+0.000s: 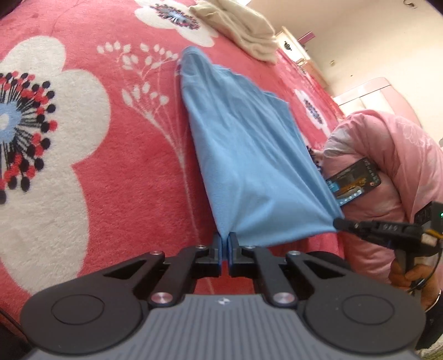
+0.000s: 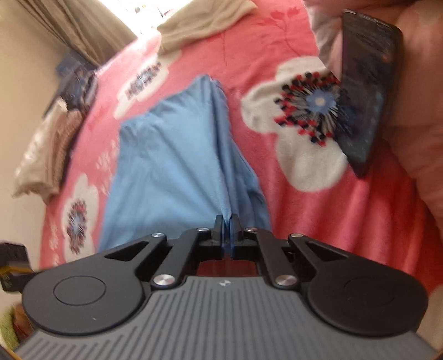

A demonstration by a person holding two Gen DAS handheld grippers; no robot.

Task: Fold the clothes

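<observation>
We see a bed spread with a plush pink blanket [image 1: 133,171] printed with large white flowers. On it lies a light blue garment [image 1: 243,155], stretching away from us, its near edge lifted off the blanket. Our left gripper [image 1: 224,241] is clenched on the near left corner of that edge, and our right gripper [image 2: 227,221] is clenched on the near right corner, cloth pinched between the pads of each. At the far side sits a folded cream towel [image 1: 241,27]. To the right a pink quilt [image 1: 387,166] is bunched up, with a phone [image 1: 353,181] propped against it, screen lit. Beyond are a pale wall [image 1: 373,41] and pink furniture [image 1: 368,91]; the right wrist view shows a beige curtain [image 2: 74,25] at the far left.
</observation>
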